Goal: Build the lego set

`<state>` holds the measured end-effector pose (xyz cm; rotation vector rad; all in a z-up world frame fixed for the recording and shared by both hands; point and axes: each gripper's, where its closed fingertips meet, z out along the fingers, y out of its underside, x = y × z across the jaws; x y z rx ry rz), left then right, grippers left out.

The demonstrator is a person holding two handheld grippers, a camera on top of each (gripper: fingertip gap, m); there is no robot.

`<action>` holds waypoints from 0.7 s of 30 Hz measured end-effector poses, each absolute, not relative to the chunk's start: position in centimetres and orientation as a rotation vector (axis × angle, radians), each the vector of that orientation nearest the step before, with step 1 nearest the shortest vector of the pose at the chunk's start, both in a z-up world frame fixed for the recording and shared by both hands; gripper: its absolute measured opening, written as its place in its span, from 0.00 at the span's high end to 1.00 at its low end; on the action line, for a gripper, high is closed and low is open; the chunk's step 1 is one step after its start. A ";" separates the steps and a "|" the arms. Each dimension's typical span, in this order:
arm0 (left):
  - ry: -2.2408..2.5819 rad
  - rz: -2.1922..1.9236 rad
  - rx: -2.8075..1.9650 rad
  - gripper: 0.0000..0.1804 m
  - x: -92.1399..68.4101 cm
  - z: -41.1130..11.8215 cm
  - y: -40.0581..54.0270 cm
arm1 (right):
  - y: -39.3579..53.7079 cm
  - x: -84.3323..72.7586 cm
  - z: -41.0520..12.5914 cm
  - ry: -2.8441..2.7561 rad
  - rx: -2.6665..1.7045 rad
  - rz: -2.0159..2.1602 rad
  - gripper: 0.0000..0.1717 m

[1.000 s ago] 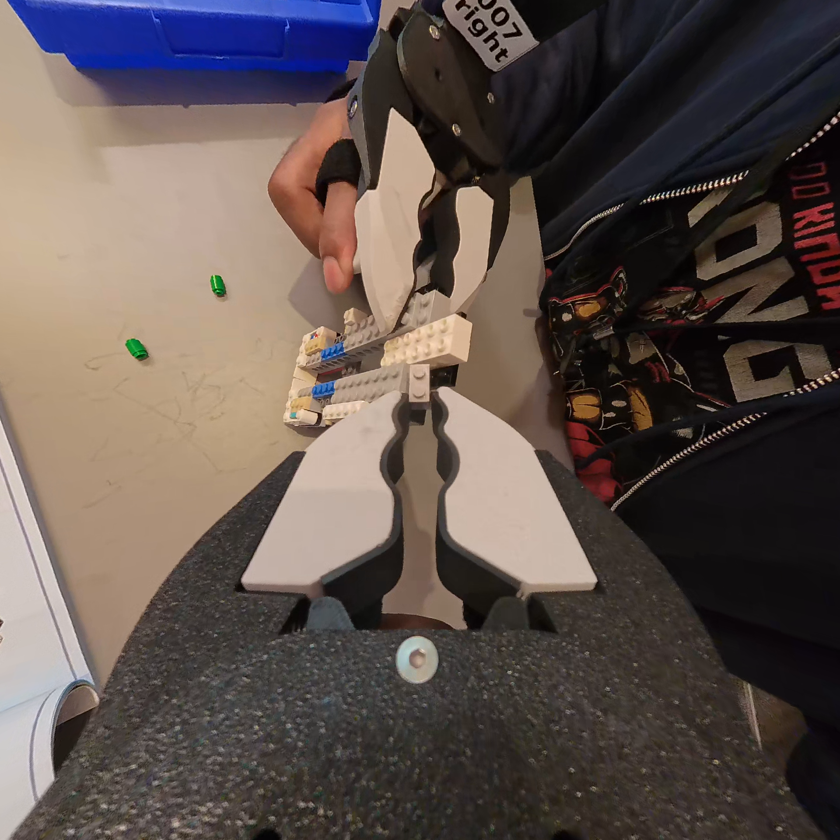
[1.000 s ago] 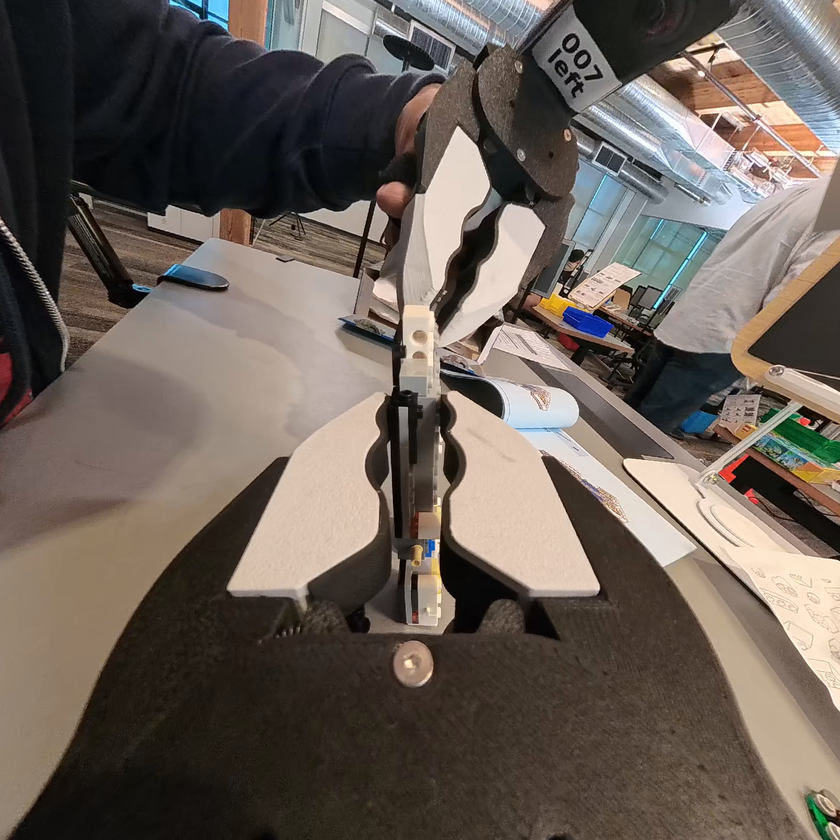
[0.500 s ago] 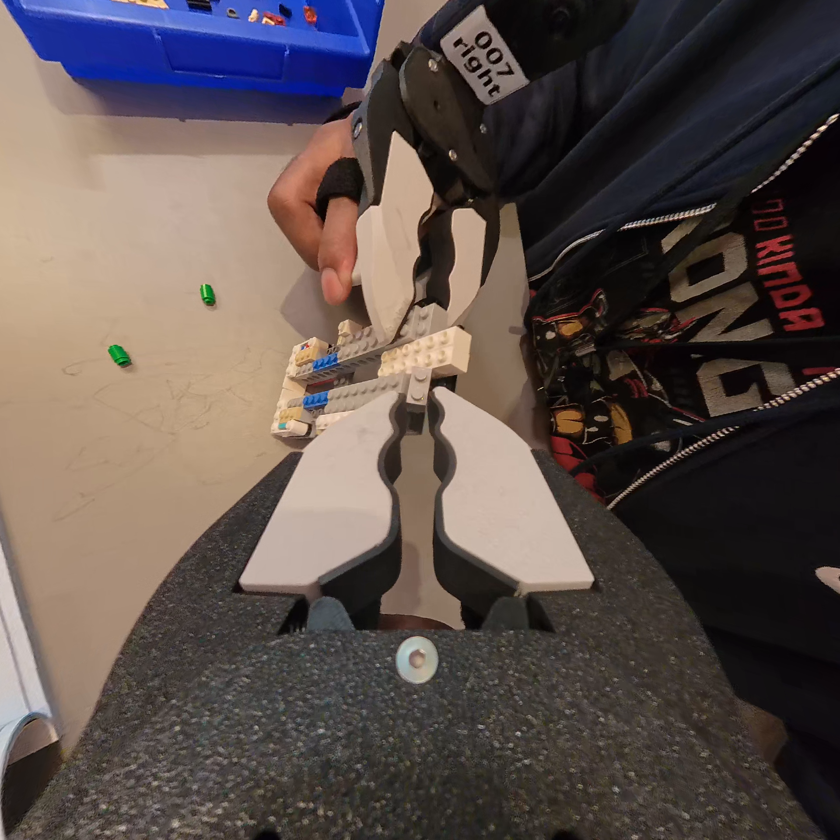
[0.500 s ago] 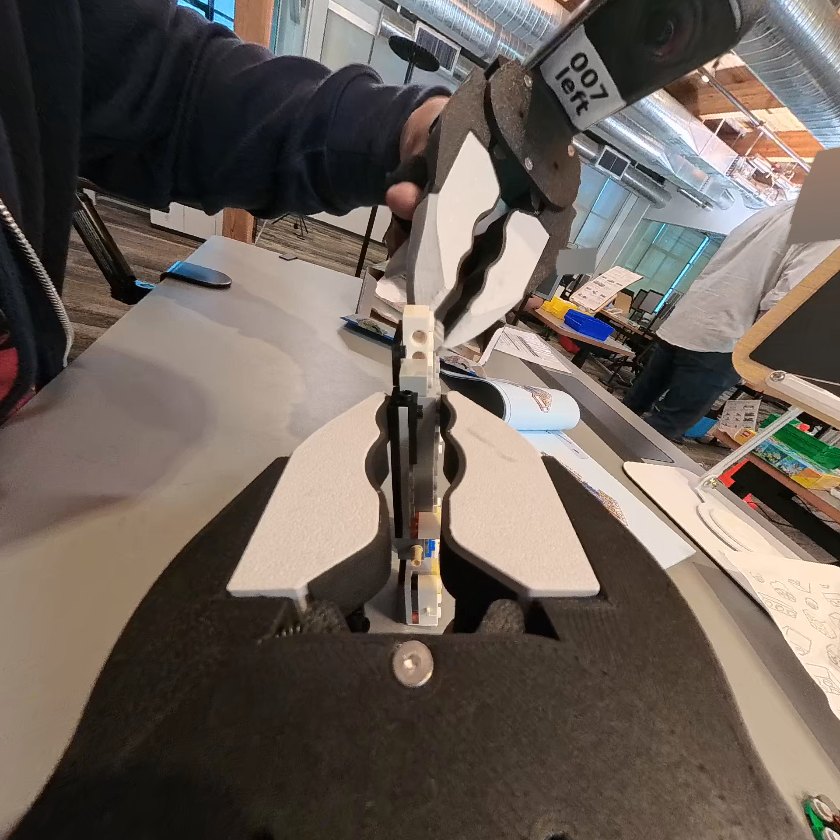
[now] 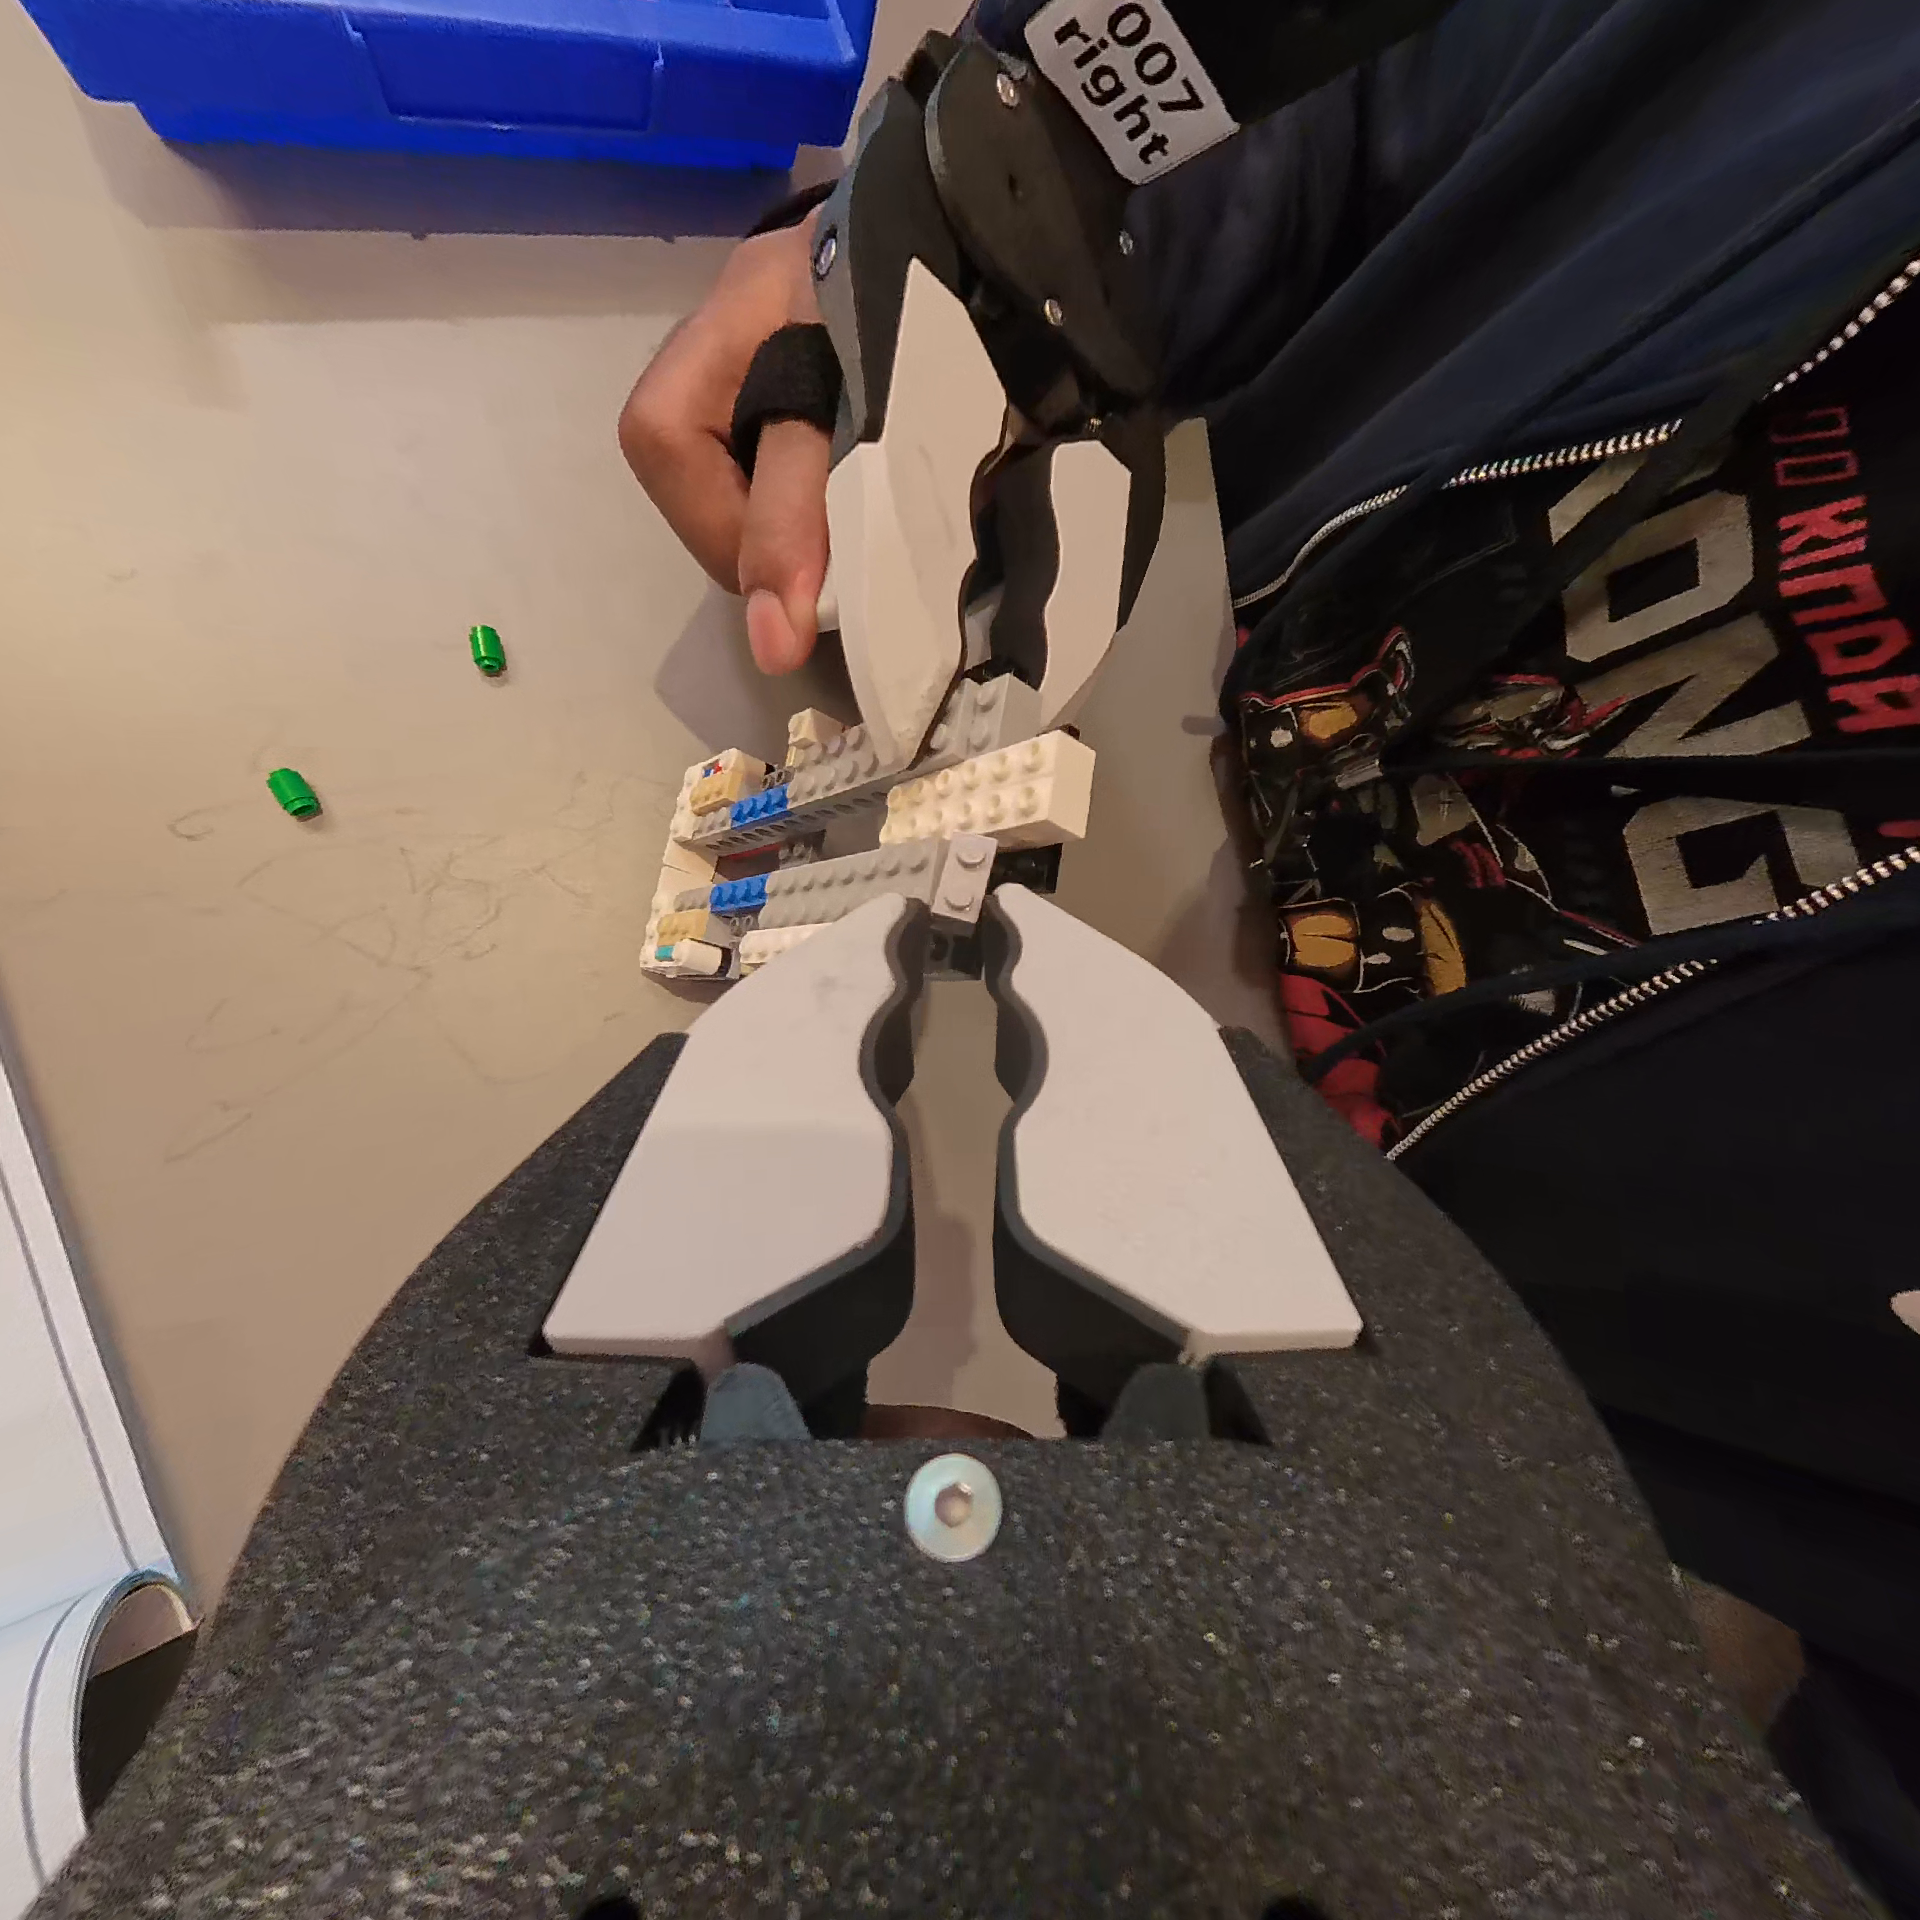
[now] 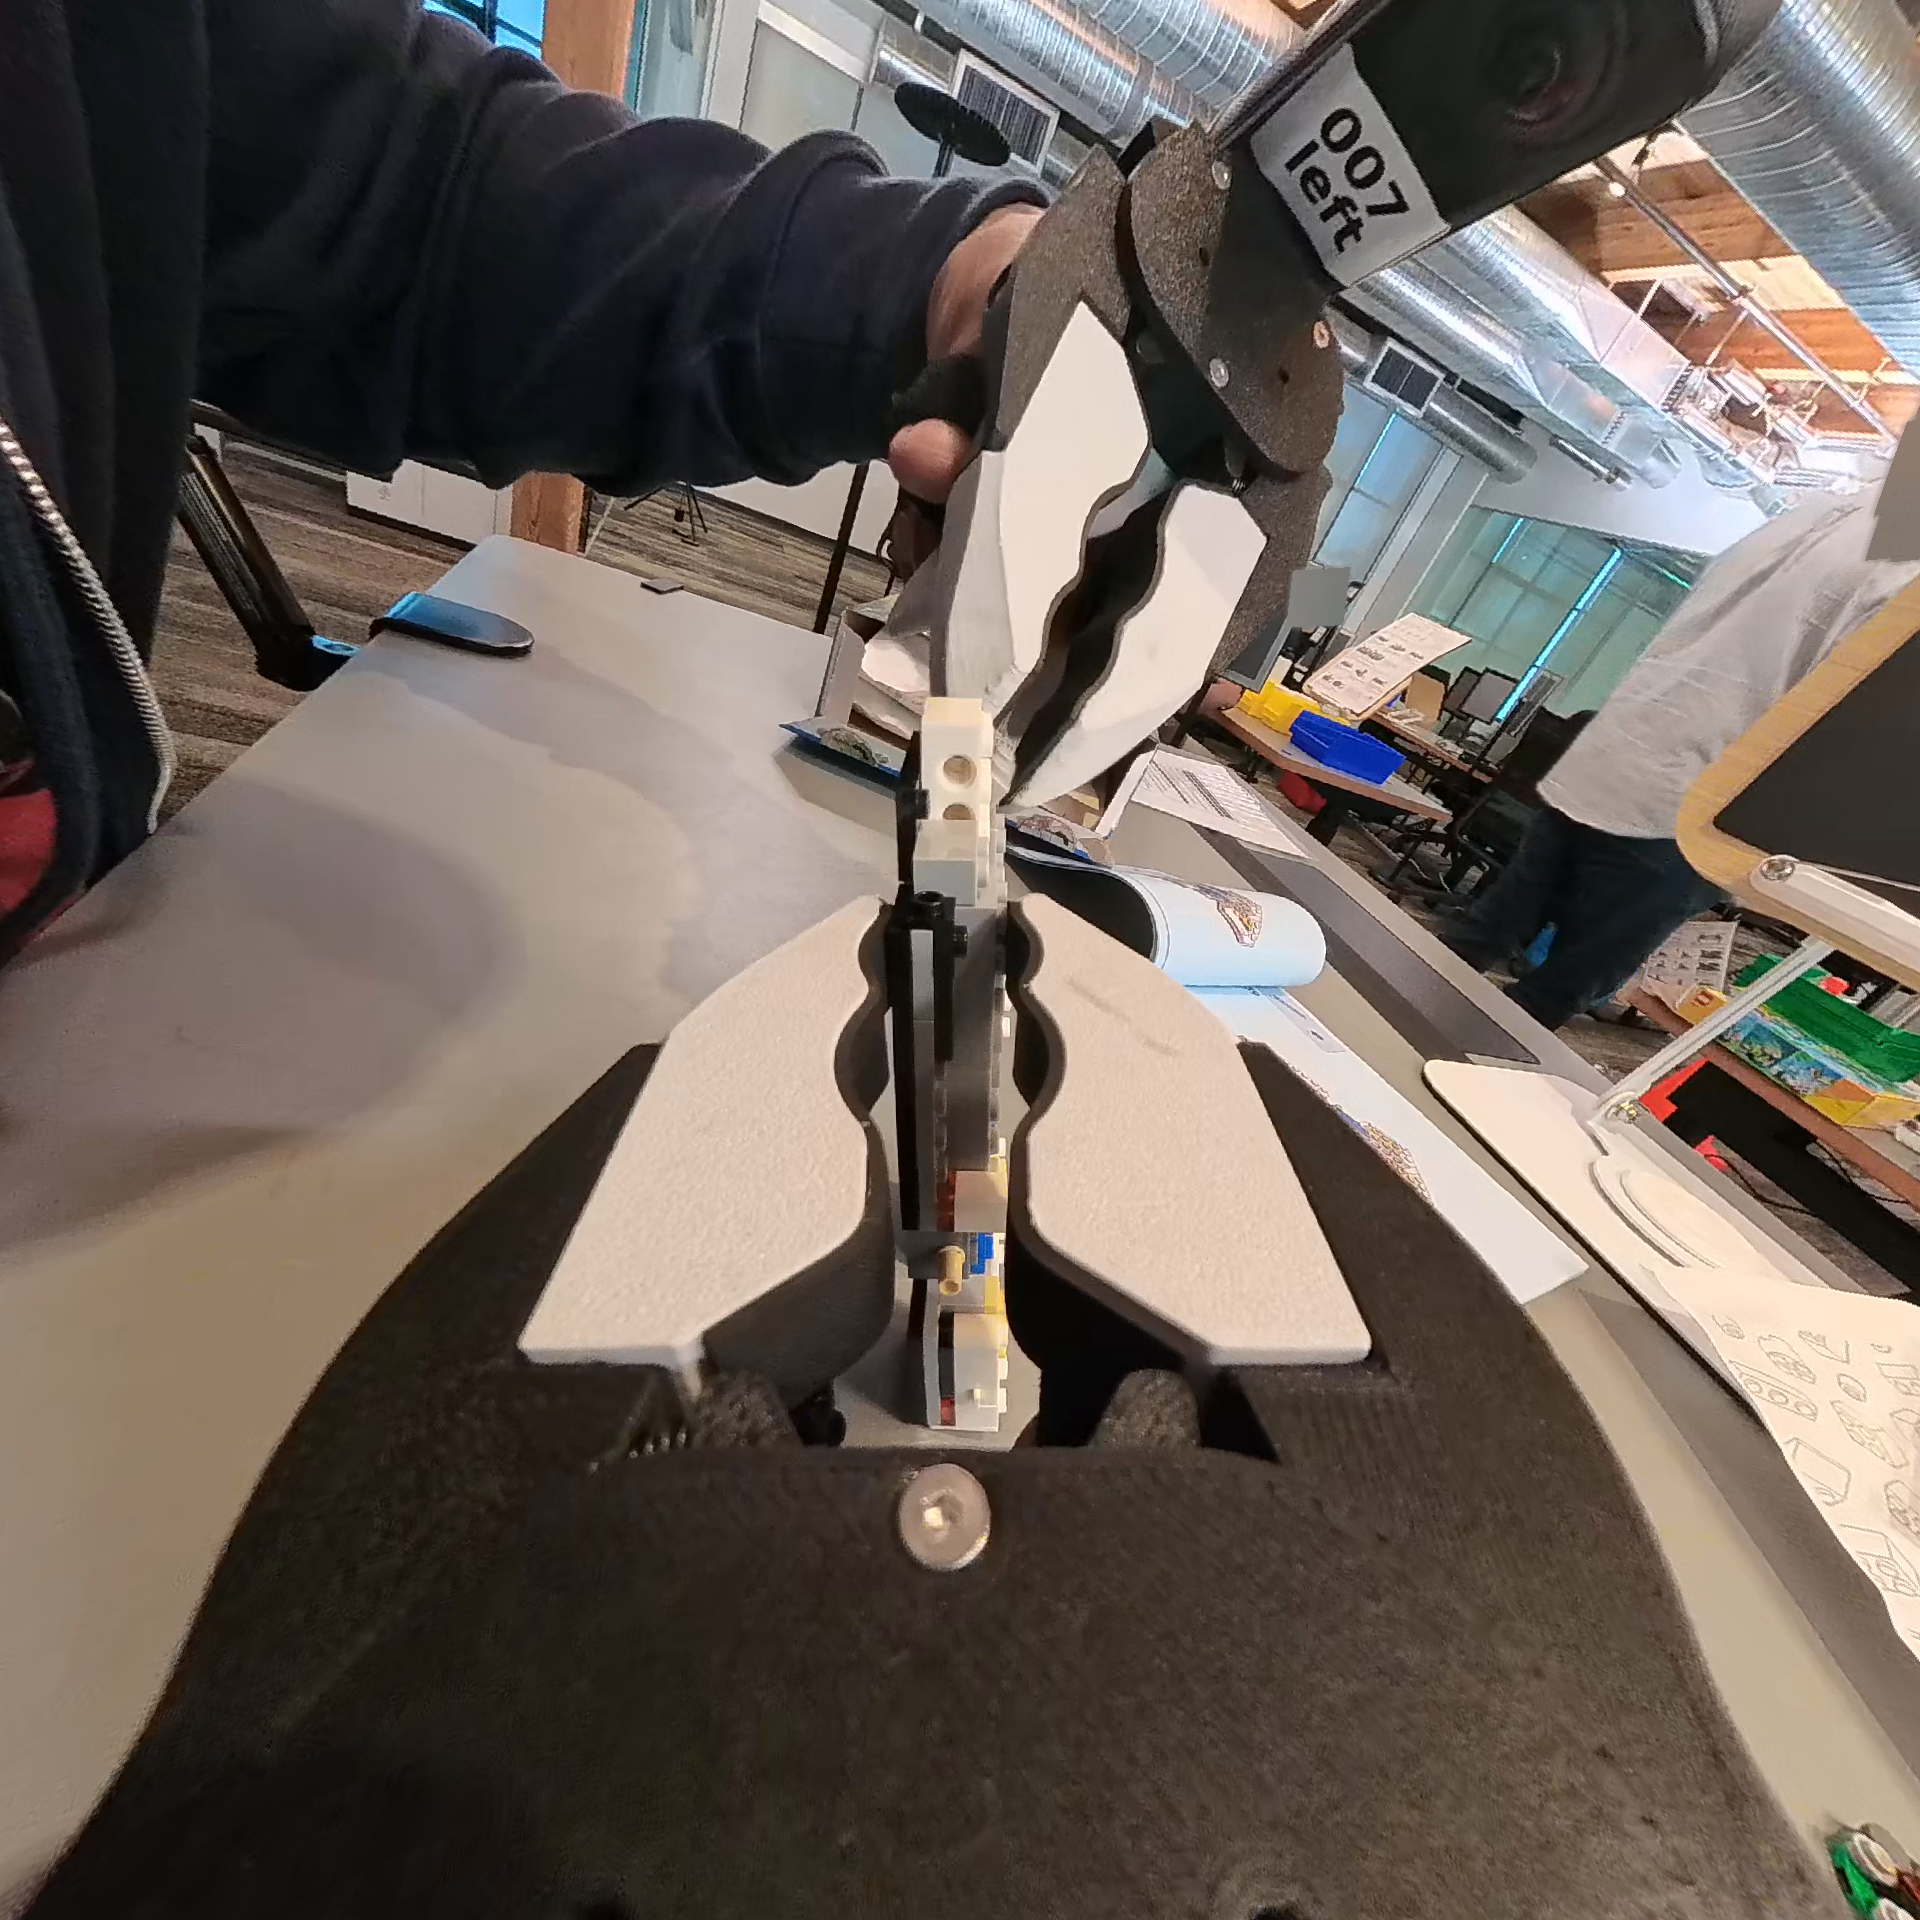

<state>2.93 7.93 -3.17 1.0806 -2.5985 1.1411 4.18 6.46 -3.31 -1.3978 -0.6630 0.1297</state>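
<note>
A flat brick model [image 5: 831,821] of grey, white and blue bricks hangs over the beige table [image 5: 312,468]. My right gripper [image 5: 961,707] is shut on its far grey edge. In the right wrist view the model [image 6: 951,1039] stands edge-on between the right gripper's [image 6: 951,925] pads, which press on both faces. My left gripper [image 5: 951,920] is shut on a small grey two-stud brick [image 5: 963,878] at the model's near end, beside a white brick [image 5: 987,795]. In the right wrist view the left gripper [image 6: 1023,774] comes down from above against the white brick [image 6: 954,774].
A blue bin [image 5: 468,73] stands at the table's far edge. Two small green studs [image 5: 485,649] [image 5: 294,793] lie loose on the table. A rolled-open booklet [image 6: 1226,935], a white pad [image 6: 1538,1132] and printed sheets [image 6: 1849,1392] lie to the right. A person [image 6: 1714,727] stands behind. The tips of both grippers are at nearly the same place.
Both grippers and the model have shifted only slightly together. Both grasps are unchanged.
</note>
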 end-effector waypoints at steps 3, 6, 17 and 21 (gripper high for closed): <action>-2.597 1.151 1.092 0.94 3.1 -3.1 7.9 | 6.5 4.2 -3.3 -0.662 -1.398 0.131 0.89; -2.580 1.164 1.099 0.93 3.1 -3.1 7.8 | 6.4 4.2 -3.3 -0.665 -1.397 0.130 0.89; -2.493 1.223 1.137 0.91 3.3 -3.3 7.8 | 6.4 4.2 -3.3 -0.667 -1.396 0.130 0.89; -2.479 1.247 1.127 0.92 3.2 -3.1 7.7 | 6.4 4.3 -3.3 -0.664 -1.396 0.133 0.89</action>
